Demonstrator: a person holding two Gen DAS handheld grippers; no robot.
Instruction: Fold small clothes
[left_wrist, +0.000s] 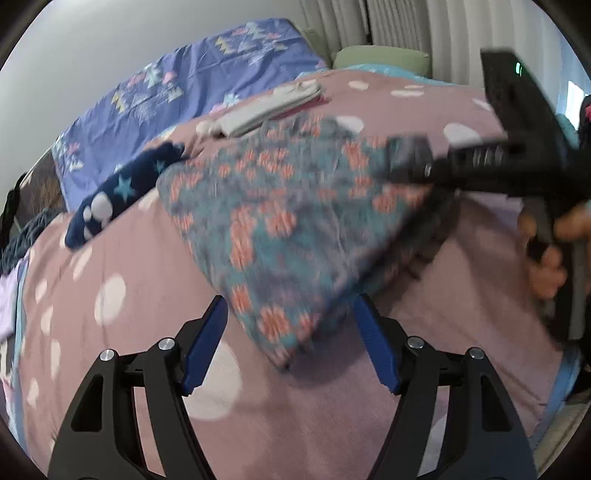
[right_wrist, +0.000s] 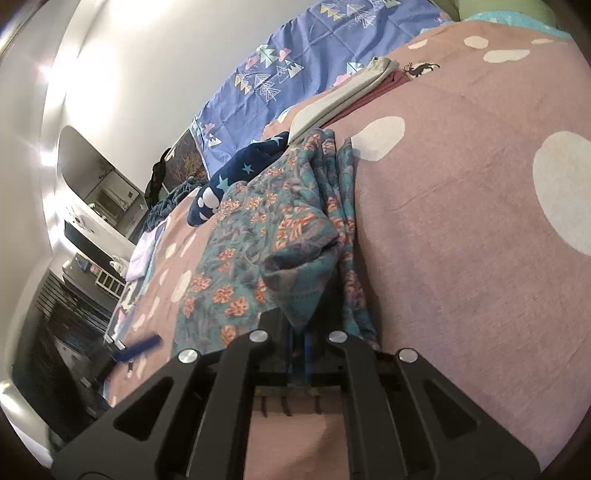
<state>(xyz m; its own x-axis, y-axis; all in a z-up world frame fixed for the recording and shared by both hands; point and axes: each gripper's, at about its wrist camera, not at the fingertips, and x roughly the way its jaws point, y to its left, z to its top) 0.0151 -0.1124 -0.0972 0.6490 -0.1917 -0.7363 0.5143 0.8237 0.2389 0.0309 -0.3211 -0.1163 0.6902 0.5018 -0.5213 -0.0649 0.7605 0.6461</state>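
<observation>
A teal floral garment with orange flowers (left_wrist: 288, 206) lies on the pink dotted bed cover (left_wrist: 110, 332). My left gripper (left_wrist: 291, 339) is open; the garment's near corner hangs between its blue fingers. My right gripper (right_wrist: 299, 332) is shut on a bunched edge of the floral garment (right_wrist: 258, 229) and lifts it off the cover. The right gripper also shows in the left wrist view (left_wrist: 424, 166), blurred, at the garment's far right edge, with the hand holding it.
A folded grey and pink garment (left_wrist: 266, 107) lies further back on the bed. A navy star-patterned piece (left_wrist: 122, 192) lies at the left. A purple patterned sheet (left_wrist: 184, 92) runs along the wall. Furniture stands beyond the bed's left edge (right_wrist: 92, 229).
</observation>
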